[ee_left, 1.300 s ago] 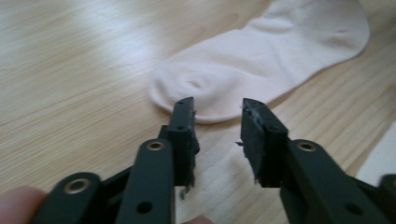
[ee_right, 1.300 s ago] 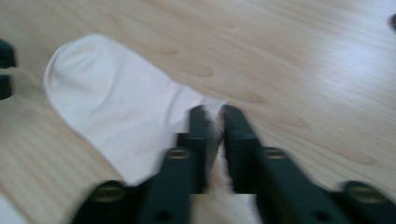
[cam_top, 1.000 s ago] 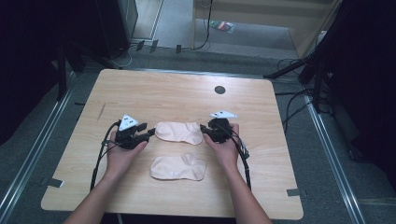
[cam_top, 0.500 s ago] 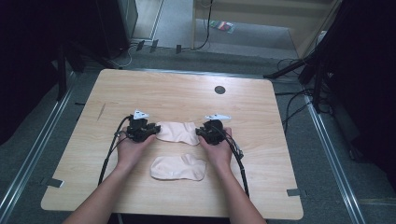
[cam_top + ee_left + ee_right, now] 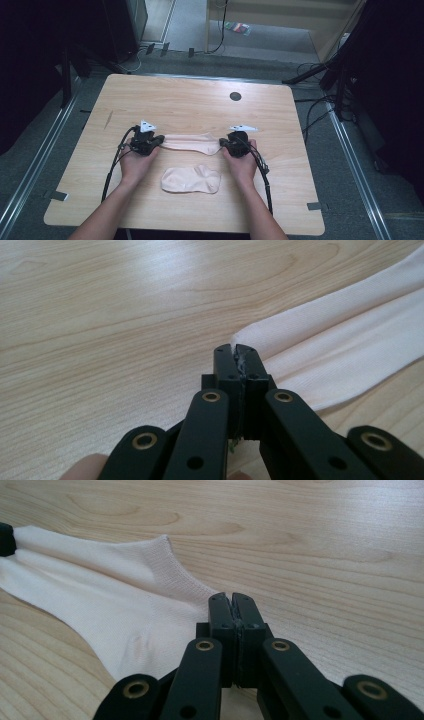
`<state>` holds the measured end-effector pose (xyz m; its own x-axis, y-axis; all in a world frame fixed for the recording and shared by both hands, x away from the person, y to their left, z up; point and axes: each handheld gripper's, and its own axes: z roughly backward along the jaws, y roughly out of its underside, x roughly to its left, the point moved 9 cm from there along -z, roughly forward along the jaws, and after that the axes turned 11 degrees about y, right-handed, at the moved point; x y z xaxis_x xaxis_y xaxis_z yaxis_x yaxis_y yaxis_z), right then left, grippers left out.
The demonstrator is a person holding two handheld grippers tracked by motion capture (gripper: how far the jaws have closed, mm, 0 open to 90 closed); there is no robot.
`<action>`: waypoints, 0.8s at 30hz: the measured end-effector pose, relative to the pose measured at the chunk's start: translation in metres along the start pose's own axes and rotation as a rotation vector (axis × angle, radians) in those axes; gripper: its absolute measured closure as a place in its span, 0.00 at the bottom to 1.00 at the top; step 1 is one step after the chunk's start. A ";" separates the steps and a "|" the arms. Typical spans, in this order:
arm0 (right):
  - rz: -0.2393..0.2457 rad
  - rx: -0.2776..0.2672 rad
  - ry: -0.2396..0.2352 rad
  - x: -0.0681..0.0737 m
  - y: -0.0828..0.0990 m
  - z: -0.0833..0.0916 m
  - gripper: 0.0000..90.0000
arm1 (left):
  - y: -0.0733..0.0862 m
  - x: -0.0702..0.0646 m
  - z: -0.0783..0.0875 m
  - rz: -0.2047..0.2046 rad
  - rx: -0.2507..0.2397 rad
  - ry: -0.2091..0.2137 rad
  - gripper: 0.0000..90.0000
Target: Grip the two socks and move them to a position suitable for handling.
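Nearest the person a second sock (image 5: 191, 180) lies flat on the table (image 5: 190, 102); just beyond it, the left gripper (image 5: 158, 141) and right gripper (image 5: 225, 145) each pinch an end of the stretched sock (image 5: 192, 143), jaws just closed on fabric. It looks light, limp, stretchy: grip the ends.

light wood table (image 5: 190, 97), two pale socks (one stretched (image 5: 192, 143), one loose (image 5: 191, 179)), dark round spot (image 5: 235, 96)

The light wooden tabletop (image 5: 190, 100) is evenly lit from above; the surroundings from 9 to 3 o'clock are left dark. Soft blur is seen throughout, and shadows are faint.
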<state>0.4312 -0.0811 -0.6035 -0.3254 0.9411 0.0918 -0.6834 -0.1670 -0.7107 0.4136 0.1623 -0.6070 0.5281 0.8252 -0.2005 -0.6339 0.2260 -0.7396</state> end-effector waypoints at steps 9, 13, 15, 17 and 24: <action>0.015 -0.028 -0.054 0.013 -0.004 0.010 1.00 | -0.002 -0.012 0.015 -0.021 -0.059 0.060 1.00; 0.028 -0.052 -0.079 0.019 -0.011 0.024 1.00 | -0.009 -0.018 0.030 -0.005 -0.103 0.088 1.00; 0.030 -0.073 -0.086 0.020 -0.015 0.032 1.00 | -0.011 -0.021 0.037 0.011 -0.124 0.106 1.00; 0.027 -0.083 -0.097 0.021 -0.018 0.041 1.00 | -0.012 -0.026 0.045 0.013 -0.139 0.127 1.00; 0.040 -0.115 -0.115 0.026 -0.015 0.068 1.00 | -0.006 -0.041 0.064 -0.005 -0.159 0.156 1.00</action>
<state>0.3881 -0.0744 -0.5428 -0.4281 0.8935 0.1359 -0.5912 -0.1631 -0.7899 0.3595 0.1602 -0.5525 0.6201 0.7312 -0.2844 -0.5405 0.1354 -0.8304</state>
